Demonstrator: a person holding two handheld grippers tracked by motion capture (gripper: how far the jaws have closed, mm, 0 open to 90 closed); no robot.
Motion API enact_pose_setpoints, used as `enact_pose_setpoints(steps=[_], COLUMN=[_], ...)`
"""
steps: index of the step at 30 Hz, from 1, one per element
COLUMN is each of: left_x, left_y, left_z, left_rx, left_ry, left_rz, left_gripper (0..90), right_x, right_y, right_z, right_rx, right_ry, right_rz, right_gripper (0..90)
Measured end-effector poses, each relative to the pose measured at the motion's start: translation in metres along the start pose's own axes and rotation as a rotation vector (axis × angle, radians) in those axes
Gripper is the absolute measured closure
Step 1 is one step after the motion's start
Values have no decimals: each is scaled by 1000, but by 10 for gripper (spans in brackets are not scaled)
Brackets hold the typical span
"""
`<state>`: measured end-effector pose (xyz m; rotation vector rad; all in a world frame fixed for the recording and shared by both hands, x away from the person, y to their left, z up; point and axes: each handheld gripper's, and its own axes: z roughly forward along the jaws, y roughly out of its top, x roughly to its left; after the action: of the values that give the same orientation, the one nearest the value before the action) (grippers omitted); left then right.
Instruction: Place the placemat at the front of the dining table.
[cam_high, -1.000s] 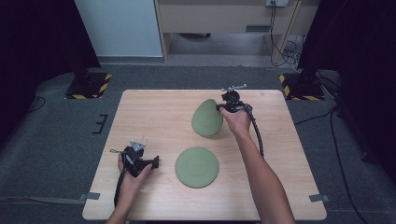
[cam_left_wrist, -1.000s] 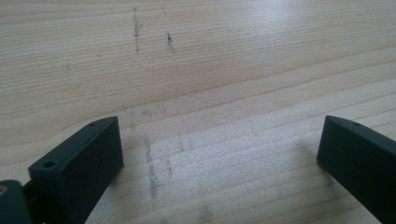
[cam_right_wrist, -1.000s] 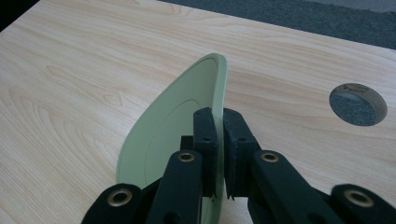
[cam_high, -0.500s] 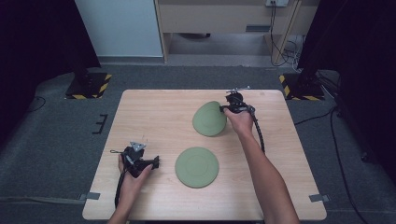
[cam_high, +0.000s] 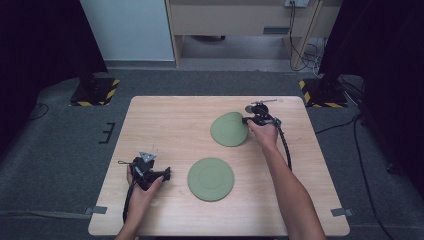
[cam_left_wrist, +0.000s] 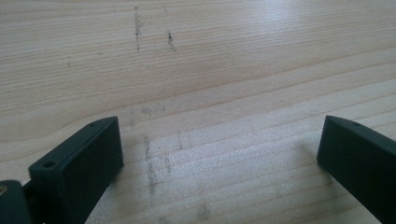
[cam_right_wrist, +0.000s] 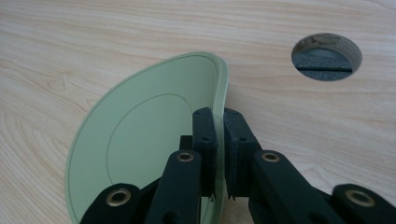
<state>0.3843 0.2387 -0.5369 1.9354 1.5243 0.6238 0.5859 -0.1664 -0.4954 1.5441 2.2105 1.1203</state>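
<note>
A pale green plate (cam_high: 229, 129) hangs tilted over the right back part of the wooden table (cam_high: 165, 120), its rim pinched in my right gripper (cam_high: 247, 120). In the right gripper view the two black jaws are shut on the rim of that plate (cam_right_wrist: 140, 135), right gripper (cam_right_wrist: 219, 128). A second green plate (cam_high: 210, 178) lies flat near the table's front middle. My left gripper (cam_high: 166, 173) rests on the table at the front left, pointing toward the flat plate. Its jaws stand wide apart over bare wood, left gripper (cam_left_wrist: 219, 144), with nothing between them.
A round cable hole (cam_right_wrist: 326, 56) opens in the tabletop just beyond the held plate. Cables trail from both grippers. Grey carpet surrounds the table; a wooden desk (cam_high: 240, 20) and dark stands sit behind it.
My right gripper has lowered the held plate and tipped it from nearly upright toward flat. The left gripper and the flat plate have stayed where they were.
</note>
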Motion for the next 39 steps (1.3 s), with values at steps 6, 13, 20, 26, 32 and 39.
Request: enact_pose_setpoints(steps=[6,13,20,26,32,39], left_x=[0,0,0,0,0,0], left_y=[0,0,0,0,0,0], left_z=[0,0,0,0,0,0], left_rx=[0,0,0,0,0,0], left_ry=[0,1,0,0,0,0], left_rz=[0,0,0,0,1,0], left_gripper=[0,0,0,0,0,0], right_x=[-6,-9,-11,-12,-14,-13], right_y=[-5,-6,-8,-4,-6,-7], right_z=[1,2,0,-7,-11,-16], right_rx=[0,11,30,12,1,7], right_ry=[0,-14,-84,-96,-124,-140], right_rz=[35,54,39,41,36,41], right_gripper=[827,776,676,613,434,207])
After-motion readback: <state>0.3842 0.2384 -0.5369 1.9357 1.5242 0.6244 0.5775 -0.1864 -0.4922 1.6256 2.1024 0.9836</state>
